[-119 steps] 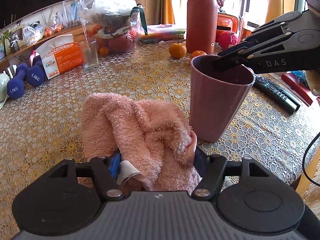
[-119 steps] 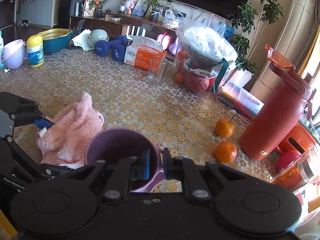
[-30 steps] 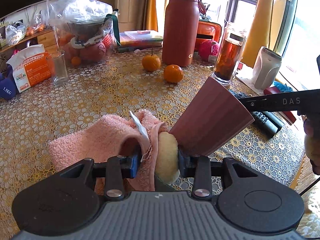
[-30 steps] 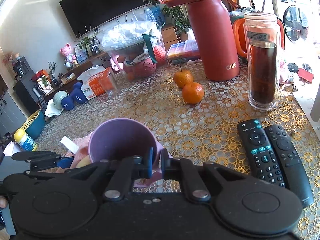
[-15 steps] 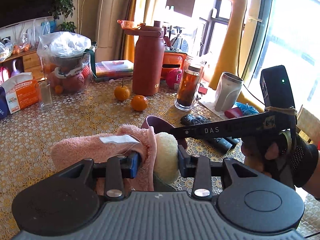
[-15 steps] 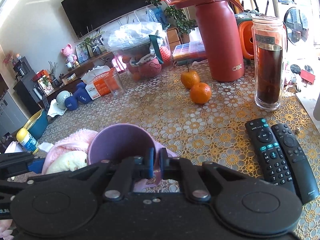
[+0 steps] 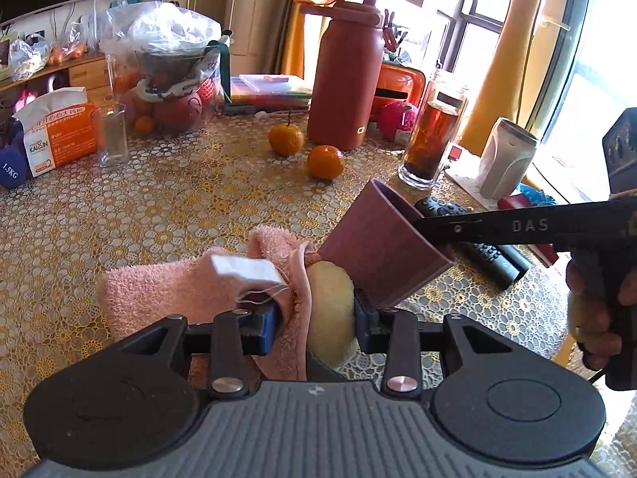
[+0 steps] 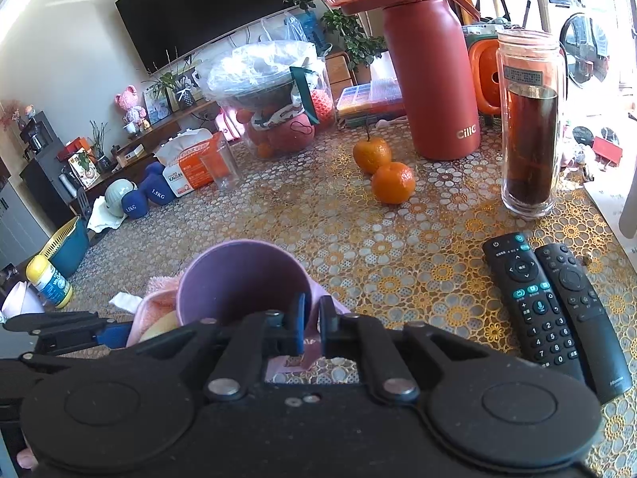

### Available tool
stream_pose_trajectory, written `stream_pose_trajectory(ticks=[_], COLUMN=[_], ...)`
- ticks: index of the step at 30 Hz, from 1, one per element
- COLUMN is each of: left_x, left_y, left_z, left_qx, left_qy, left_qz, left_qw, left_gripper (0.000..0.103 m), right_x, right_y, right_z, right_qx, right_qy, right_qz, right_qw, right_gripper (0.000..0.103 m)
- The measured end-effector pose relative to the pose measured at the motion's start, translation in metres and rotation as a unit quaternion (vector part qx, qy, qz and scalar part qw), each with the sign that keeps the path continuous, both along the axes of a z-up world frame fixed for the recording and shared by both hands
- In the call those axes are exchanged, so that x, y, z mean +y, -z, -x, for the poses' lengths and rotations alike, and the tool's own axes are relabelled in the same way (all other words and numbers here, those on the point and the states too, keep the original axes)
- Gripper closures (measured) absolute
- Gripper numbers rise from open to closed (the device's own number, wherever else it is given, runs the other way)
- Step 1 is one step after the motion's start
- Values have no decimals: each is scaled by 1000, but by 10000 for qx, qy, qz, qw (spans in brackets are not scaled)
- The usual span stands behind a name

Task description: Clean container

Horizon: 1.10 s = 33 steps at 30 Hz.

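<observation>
A mauve plastic cup [image 7: 382, 255] hangs tilted above the table, its base toward the left gripper. My right gripper [image 7: 422, 225] comes in from the right and is shut on the cup's rim. The right wrist view looks into the empty cup [image 8: 239, 279], with the right gripper [image 8: 312, 318] pinching the near wall. My left gripper [image 7: 314, 318] is shut on a bunched pink towel [image 7: 179, 286] together with a yellow pad [image 7: 330, 310]. That bundle sits against the cup's lower side. The pink towel [image 8: 155, 306] and the left gripper [image 8: 111, 334] show left of the cup.
On the lace tablecloth [image 7: 159, 207] stand a red flask [image 7: 346, 79], two oranges [image 7: 324, 161], a glass tea bottle [image 7: 432, 135], an empty glass [image 7: 113, 135], a tissue box [image 7: 59, 135] and a fruit bag [image 7: 167, 71]. Two remotes [image 8: 557, 302] lie right of the cup.
Four seconds ago cup and towel rested on the table; both are now lifted. Over the last half second the cup tipped further, its base swinging toward the towel bundle.
</observation>
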State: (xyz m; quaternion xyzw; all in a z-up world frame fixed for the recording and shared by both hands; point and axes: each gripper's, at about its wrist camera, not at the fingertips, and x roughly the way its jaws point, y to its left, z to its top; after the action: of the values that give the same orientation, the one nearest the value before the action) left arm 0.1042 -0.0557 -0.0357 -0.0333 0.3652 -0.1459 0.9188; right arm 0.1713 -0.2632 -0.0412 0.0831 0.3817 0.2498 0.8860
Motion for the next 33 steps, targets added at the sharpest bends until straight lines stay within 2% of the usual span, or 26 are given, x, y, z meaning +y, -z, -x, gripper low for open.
stream_pose_trajectory(ticks=[7, 11, 15, 20, 22, 25, 33], left_x=[3, 3, -2, -26, -31, -30, -25], left_y=[5, -6, -21, -28, -25, -20, -6], left_z=[-1, 13, 37, 60, 59, 51, 31], left_qx=[15, -154, -338, -490, -498, -376, -189], left_qy=[-17, 79, 351, 709, 723, 664, 505], left_qz=[-198, -35, 217, 79, -38, 39, -116], left_qw=[9998, 9998, 9986, 9962, 9961, 9971, 9985], left_gripper=[66, 66, 66, 66, 66, 66, 66], right_x=[-2, -4, -9, -10, -9, -12, -18], right_y=[0, 1, 3, 5, 6, 7, 10], right_z=[1, 9, 16, 25, 27, 28, 24], right_qx=[137, 164, 230, 306, 303, 338, 368], right_qy=[96, 136, 227, 309, 336, 395, 438], right_qz=[-84, -113, -225, -297, -256, -268, -369], right_qw=[9998, 9997, 9992, 9986, 9986, 9983, 9977], right_gripper=[96, 97, 97, 97, 97, 97, 96])
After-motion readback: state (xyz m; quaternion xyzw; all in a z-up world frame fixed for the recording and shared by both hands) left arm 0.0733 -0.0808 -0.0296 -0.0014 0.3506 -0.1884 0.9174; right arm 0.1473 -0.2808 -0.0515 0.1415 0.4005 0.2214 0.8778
